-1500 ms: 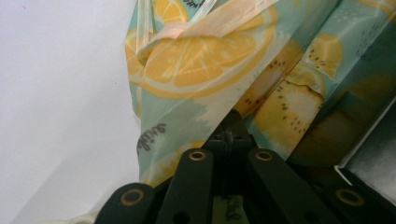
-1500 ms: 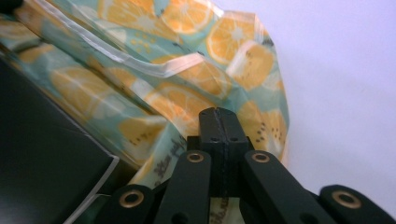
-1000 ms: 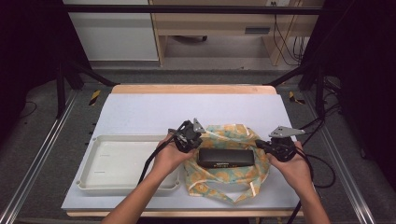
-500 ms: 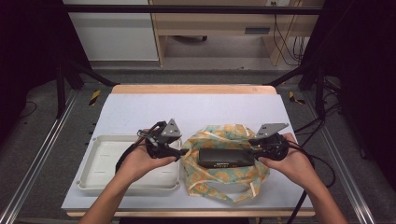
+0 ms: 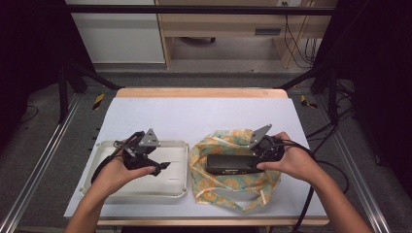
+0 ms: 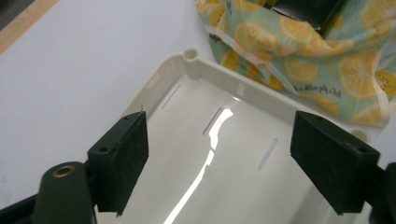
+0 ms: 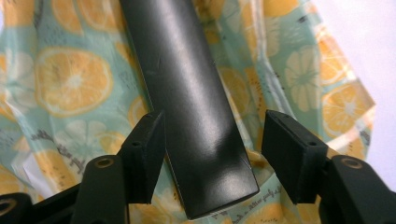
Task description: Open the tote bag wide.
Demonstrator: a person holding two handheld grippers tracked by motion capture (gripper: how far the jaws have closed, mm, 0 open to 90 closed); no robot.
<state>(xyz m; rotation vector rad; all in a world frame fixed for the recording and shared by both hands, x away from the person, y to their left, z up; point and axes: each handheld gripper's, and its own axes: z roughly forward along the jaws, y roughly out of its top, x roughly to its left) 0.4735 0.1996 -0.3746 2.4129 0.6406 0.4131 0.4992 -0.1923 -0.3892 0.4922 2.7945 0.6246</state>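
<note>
A black oblong box [image 5: 231, 164] lies on an orange-slice print cloth [image 5: 228, 187] right of the table's middle. My right gripper [image 5: 260, 154] is at the box's right end. In the right gripper view its jaws have just been opening, and the right gripper [image 7: 212, 149] now stands open with the box [image 7: 187, 70] between the pads on the cloth [image 7: 70, 79]. My left gripper [image 5: 158, 167] hovers over the white tray [image 5: 145, 191]. Its jaws have also just been opening. In its own view the left gripper [image 6: 219, 154] is wide open and holds nothing.
The tray's rim [image 6: 261, 91] lies close to the cloth [image 6: 327, 60], with the box [image 6: 303, 9] beyond. White table surface [image 5: 204, 116] stretches behind both. Metal rails and dark stands flank the table; cables trail at the right.
My left gripper has moved left from the cloth to above the tray and opened. The right gripper has shifted slightly left at the box's end and opened.
</note>
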